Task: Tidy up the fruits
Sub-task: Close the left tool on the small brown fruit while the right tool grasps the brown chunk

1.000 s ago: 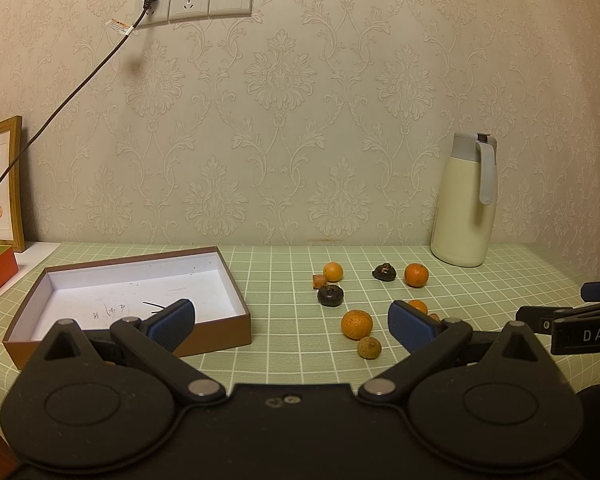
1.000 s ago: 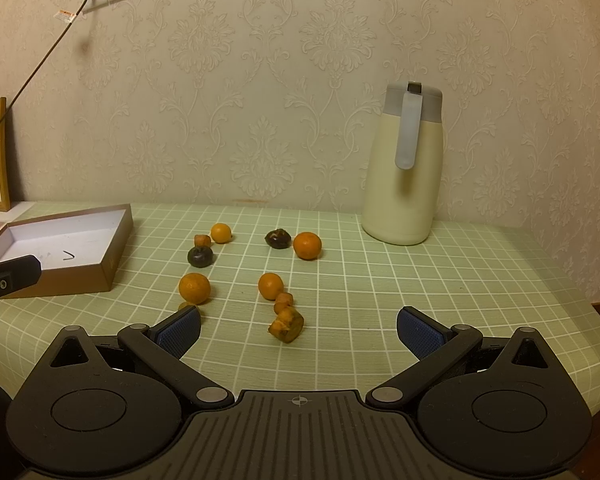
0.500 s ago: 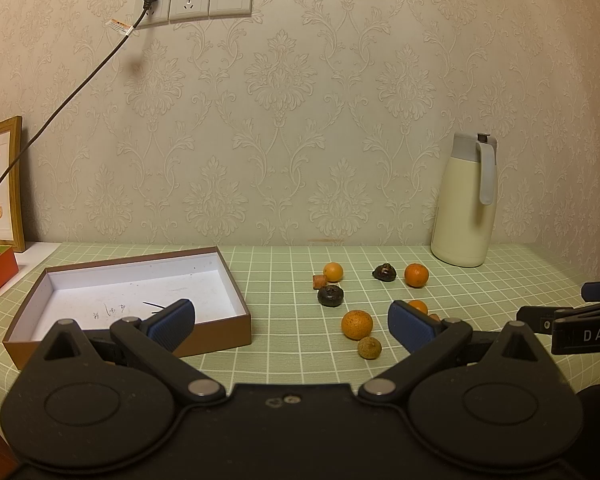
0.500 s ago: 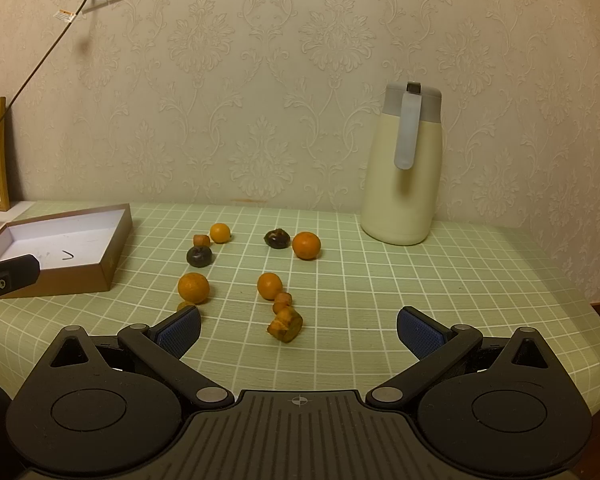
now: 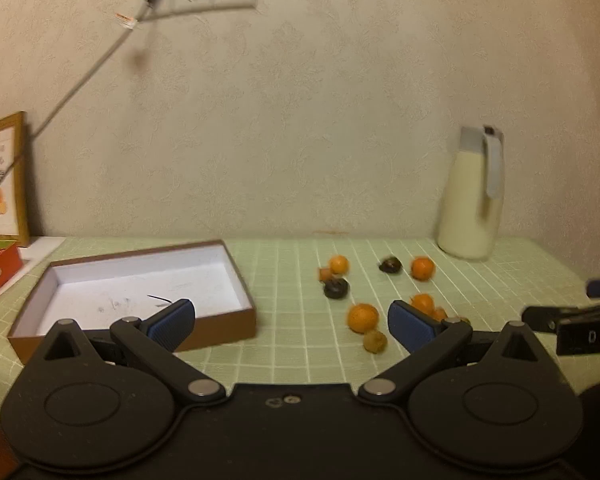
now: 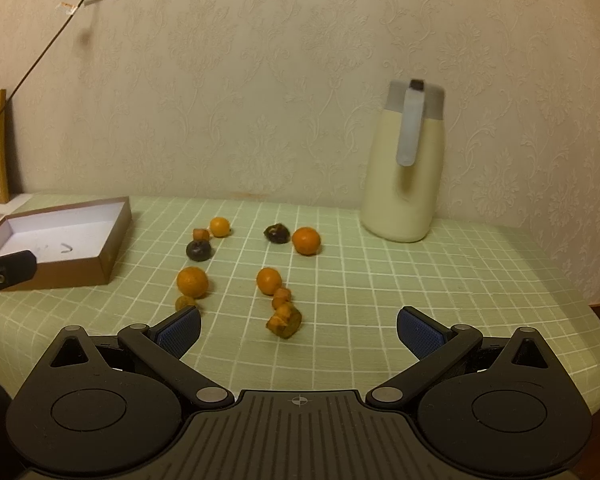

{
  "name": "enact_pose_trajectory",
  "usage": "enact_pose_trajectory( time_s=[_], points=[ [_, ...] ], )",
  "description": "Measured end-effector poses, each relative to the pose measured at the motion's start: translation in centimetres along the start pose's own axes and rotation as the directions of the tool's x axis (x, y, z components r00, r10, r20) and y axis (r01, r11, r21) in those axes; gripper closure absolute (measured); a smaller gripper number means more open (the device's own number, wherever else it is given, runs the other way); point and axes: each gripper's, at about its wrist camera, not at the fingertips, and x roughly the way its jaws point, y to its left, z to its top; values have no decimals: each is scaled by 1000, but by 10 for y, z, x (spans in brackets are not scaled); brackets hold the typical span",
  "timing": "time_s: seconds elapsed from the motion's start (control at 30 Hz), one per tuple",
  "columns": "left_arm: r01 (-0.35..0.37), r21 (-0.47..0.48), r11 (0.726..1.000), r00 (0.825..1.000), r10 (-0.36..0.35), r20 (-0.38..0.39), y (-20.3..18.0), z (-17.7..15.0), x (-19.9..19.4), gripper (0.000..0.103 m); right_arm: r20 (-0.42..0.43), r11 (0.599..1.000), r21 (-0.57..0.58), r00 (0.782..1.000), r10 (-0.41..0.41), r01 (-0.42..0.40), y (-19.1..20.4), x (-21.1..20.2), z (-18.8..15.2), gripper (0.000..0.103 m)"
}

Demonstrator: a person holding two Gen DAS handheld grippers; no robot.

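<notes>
Fruits lie scattered on the green checked cloth of the desk [image 6: 420, 280], none of them in the box [image 6: 116, 240] — a shallow brown one with a white inside, standing open at the left. Nearest the box are a small orange [image 6: 220, 227] with a little reddish-brown piece [image 6: 201, 234] touching it, and a dark round fruit [image 6: 199, 250] just in front of those. Farther right, a second dark fruit [image 6: 277, 233] sits beside a bigger orange [image 6: 306, 241]. Closer in there is another orange [image 6: 192, 281] with a small brownish fruit [image 6: 185, 303] just in front of it, and to their right an orange [image 6: 269, 280] heading a short line of small orange-brown pieces [image 6: 283, 312] that runs toward the right tool [image 6: 299, 330].

That right tool hangs low over the near part of the cloth, its blue-padded fingers [image 6: 418, 332] spread wide and gripping nothing. The left tool [image 5: 292, 322] is likewise wide open and empty; in its own view one pad overlaps the box's near wall and the other the oranges, though that view is blurred. A cream jug [image 6: 404, 168] with a grey lid stands at the back right against the patterned wall, well apart from the fruit. A framed picture [image 5: 4, 180] leans at the far left — beside it the corner of a red carton [image 5: 0, 268].
</notes>
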Motion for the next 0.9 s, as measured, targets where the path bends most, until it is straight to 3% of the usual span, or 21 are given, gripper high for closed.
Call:
enact_pose_trajectory(
  time_s=[0.1,0.2,0.23,0.27,0.3,0.57,0.77,0.9],
  points=[
    [29,22,999,999,-28,-19,-7,1,9,32,8,1000,1,1000,28,-28,-1,0,4,0],
    [50,49,998,999,-49,-24,-17,1,20,35,-1,999,-6,999,41,-41,3,9,7,0],
    [49,58,997,999,-48,-23,-21,0,25,35,-2,999,-13,999,42,-42,6,12,8,10],
    [48,65,997,999,-47,-24,-23,0,29,35,-9,999,-25,999,49,-49,8,18,8,30],
    [44,65,997,999,-42,-25,-24,-1,34,35,-27,998,-33,998,49,-50,10,25,8,35],
    [63,47,997,989,-56,-138,-29,-20,85,45,-107,998,-46,994,34,-39,8,80,3,36],
    [93,53,994,981,-83,-176,-42,-25,120,49,-172,1000,-15,985,17,-20,6,123,-11,37],
    [122,46,991,970,-109,-217,-47,-32,140,59,-183,1000,12,983,13,-11,2,137,-17,41]
  ],
)
